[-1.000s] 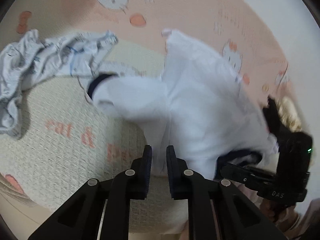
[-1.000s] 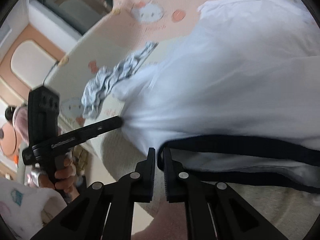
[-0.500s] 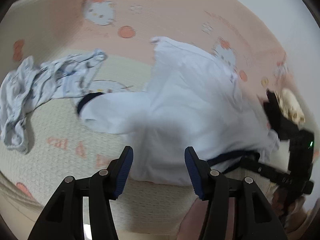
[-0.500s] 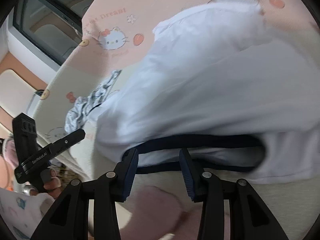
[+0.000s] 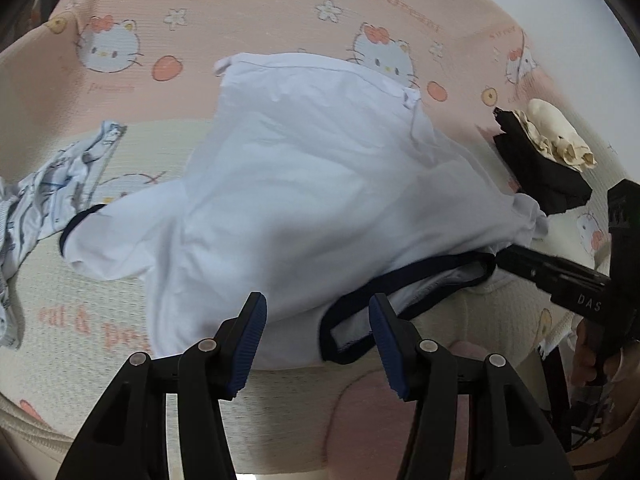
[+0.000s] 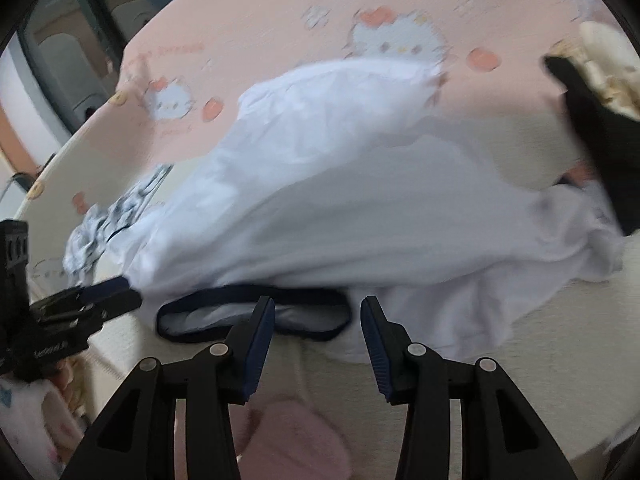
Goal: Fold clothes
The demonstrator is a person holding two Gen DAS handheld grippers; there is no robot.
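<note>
STEP: white shirt (image 5: 320, 184) spread on the bed (image 5: 80, 344), neckline nearest | TONGS: left tongs (image 5: 318, 320) and right tongs (image 6: 318, 324) just spread, pinching nothing | NEXT: likely re-grip a sleeve or side edge, fold inward.

The shirt (image 5: 320, 184) is thin white cloth, smooth and matt, softly creased, with a dark ribbed trim (image 5: 404, 300) at the neck. The bed cover (image 5: 72, 344) under it is a coarse woven fabric with a fine ribbed weave, matt, printed pink and cream. A patterned garment (image 5: 52, 184) looks like light, crumpled cotton. The left tongs (image 5: 318, 340) are matt black plastic with small metal rivets and blue ridged rubbery pads (image 5: 250, 340); the right tongs (image 6: 318, 346) look the same. A folded black cloth (image 5: 536, 164) is matt.
</note>
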